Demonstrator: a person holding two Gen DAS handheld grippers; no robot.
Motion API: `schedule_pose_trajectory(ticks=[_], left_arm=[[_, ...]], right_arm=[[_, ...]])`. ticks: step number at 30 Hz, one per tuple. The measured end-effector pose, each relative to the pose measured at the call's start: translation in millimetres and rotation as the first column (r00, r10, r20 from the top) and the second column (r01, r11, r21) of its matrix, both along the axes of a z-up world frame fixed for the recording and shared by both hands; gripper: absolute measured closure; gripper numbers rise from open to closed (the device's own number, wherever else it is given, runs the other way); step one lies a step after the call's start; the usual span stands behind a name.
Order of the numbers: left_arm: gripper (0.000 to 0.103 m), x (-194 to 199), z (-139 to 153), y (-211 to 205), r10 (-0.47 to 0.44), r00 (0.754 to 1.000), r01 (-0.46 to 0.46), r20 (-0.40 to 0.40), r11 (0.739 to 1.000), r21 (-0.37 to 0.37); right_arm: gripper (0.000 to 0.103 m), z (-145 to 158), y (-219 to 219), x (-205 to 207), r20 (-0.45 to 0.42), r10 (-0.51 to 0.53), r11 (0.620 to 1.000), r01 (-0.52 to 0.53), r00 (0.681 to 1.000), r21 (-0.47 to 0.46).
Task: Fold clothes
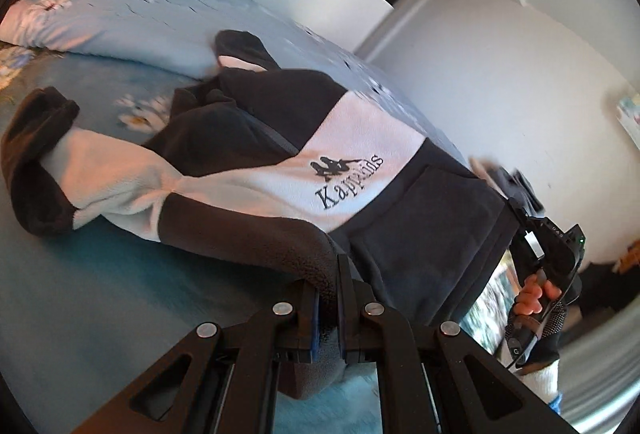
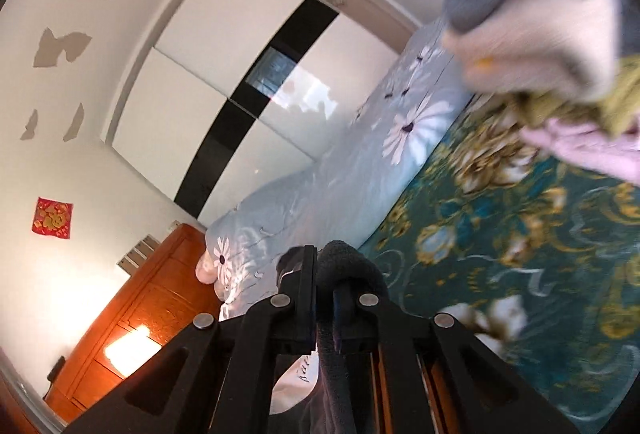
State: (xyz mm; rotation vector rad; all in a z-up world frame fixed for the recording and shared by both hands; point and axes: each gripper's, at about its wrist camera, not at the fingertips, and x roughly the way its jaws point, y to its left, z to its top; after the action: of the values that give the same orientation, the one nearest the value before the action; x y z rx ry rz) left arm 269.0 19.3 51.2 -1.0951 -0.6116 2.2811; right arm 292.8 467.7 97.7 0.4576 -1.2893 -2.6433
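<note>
Presently, the left gripper (image 1: 328,298) is clamped on the dark hem of the fleece jacket (image 1: 360,169), which stretches ahead of it above the bedspread (image 1: 100,274). Likewise, the right gripper (image 2: 325,298) pinches dark fleece.

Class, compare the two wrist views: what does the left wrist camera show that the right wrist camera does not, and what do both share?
Only the left wrist view shows the dark-and-white fleece top spread over the bed with its printed logo, and the person's hand holding the right gripper.

Only the right wrist view shows the wooden headboard, a red wall decoration and a pile of clothes.

Both show a gripper shut on dark fleece, the daisy-print duvet and the wardrobe.
</note>
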Motion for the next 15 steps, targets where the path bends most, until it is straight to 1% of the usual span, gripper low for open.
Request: schedule_pose_trajectory(ticks=[2, 5, 8, 9, 10, 12, 13, 14, 15], left_arm=[[0.096, 10, -1, 5, -0.020, 1.000, 0.020, 0.007, 1.000, 0.008], [0.096, 22, -5, 11, -0.052, 0.999, 0.052, 0.013, 0.999, -0.001], [0.094, 25, -14, 10, -0.050, 0.997, 0.050, 0.055, 0.999, -0.006], [0.094, 27, -19, 7, -0.049, 0.995, 0.048, 0.083, 0.999, 0.011], [0.092, 28, -22, 4, -0.048, 0.994, 0.046, 0.103, 0.999, 0.025], [0.088, 32, -29, -5, -0.020, 0.991, 0.018, 0.134, 1.000, 0.021], [0.084, 34, -32, -10, -0.006, 0.989, 0.004, 0.149, 1.000, 0.018], [0.076, 36, -35, -16, 0.010, 0.987, -0.013, 0.162, 1.000, 0.016], [0.071, 38, -36, -23, 0.036, 0.985, -0.040, 0.167, 0.999, 0.019]], right_arm=[[0.098, -3, 13, 29, -0.006, -0.026, 1.000, 0.026, 1.000, 0.007], [0.098, -10, 32, 73, -0.002, -0.073, 0.997, 0.073, 0.997, 0.014], [0.098, -26, 47, 93, 0.065, -0.093, 0.996, 0.092, 0.994, 0.017], [0.098, -32, 50, 94, 0.095, -0.085, 0.996, 0.084, 0.992, 0.016], [0.098, -38, 50, 94, 0.126, -0.079, 0.997, 0.076, 0.989, 0.028], [0.098, -49, 46, 91, 0.190, -0.072, 0.996, 0.060, 0.979, 0.070], [0.098, -54, 44, 90, 0.218, -0.068, 0.994, 0.049, 0.974, 0.093], [0.098, -58, 42, 89, 0.243, -0.063, 0.993, 0.036, 0.968, 0.117], [0.097, -60, 39, 89, 0.266, -0.061, 0.990, 0.024, 0.962, 0.141]])
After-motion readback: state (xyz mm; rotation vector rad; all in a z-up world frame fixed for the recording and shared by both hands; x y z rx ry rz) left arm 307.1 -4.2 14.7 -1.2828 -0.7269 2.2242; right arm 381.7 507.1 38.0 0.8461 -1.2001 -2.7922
